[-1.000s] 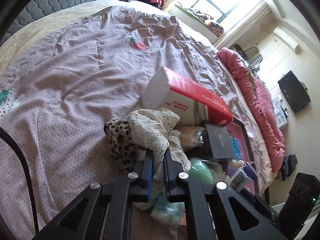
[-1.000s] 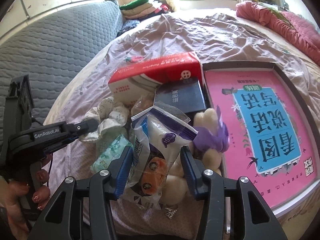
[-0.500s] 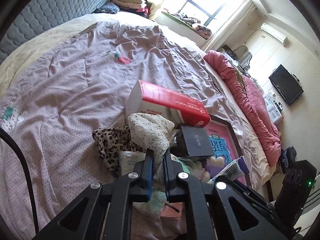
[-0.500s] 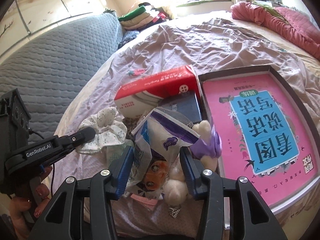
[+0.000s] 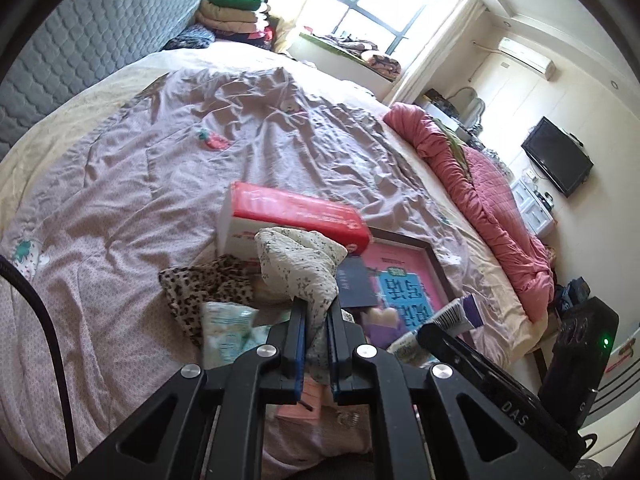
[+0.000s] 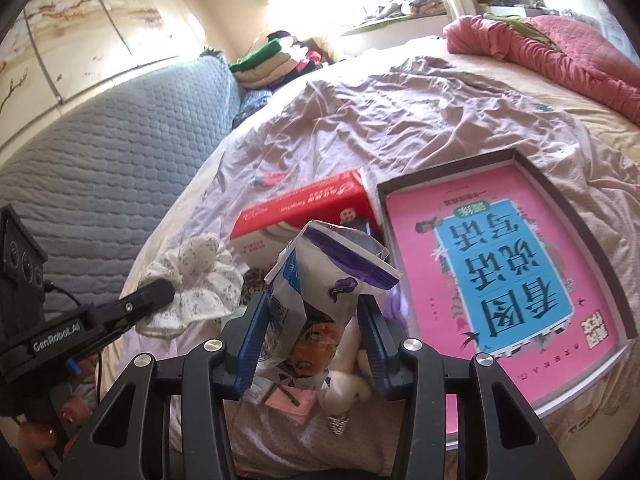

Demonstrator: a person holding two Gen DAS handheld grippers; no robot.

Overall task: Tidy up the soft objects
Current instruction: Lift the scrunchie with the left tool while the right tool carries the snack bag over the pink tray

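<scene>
My left gripper [image 5: 316, 305] is shut on a white floral scrunchie [image 5: 296, 256], which hangs lifted above the pile on the bed. In the right wrist view the same scrunchie [image 6: 200, 280] bunches at the left gripper [image 6: 160, 292] tip. My right gripper [image 6: 312, 300] is shut on a white, purple and blue snack bag [image 6: 320, 276]; both pads press its crumpled sides. Under it lie a white and purple plush toy [image 6: 348, 384] and a pink note [image 6: 288, 400]. A leopard-print cloth [image 5: 204, 284] and a green wipes pack [image 5: 228, 328] lie below the scrunchie.
A red tissue pack [image 5: 292, 208] stands behind the pile. A dark-rimmed tray [image 6: 440, 168] holds a pink book [image 6: 500, 272] on the right. A dark notebook [image 5: 354, 284] lies beside it. A rumpled pink quilt [image 5: 480, 192] lines the bed's far side; folded clothes [image 5: 232, 12] are stacked by the headboard.
Both grippers have risen. The scrunchie has come up off the pile in the left gripper, and the snack bag has lifted away from the plush toy in the right gripper.
</scene>
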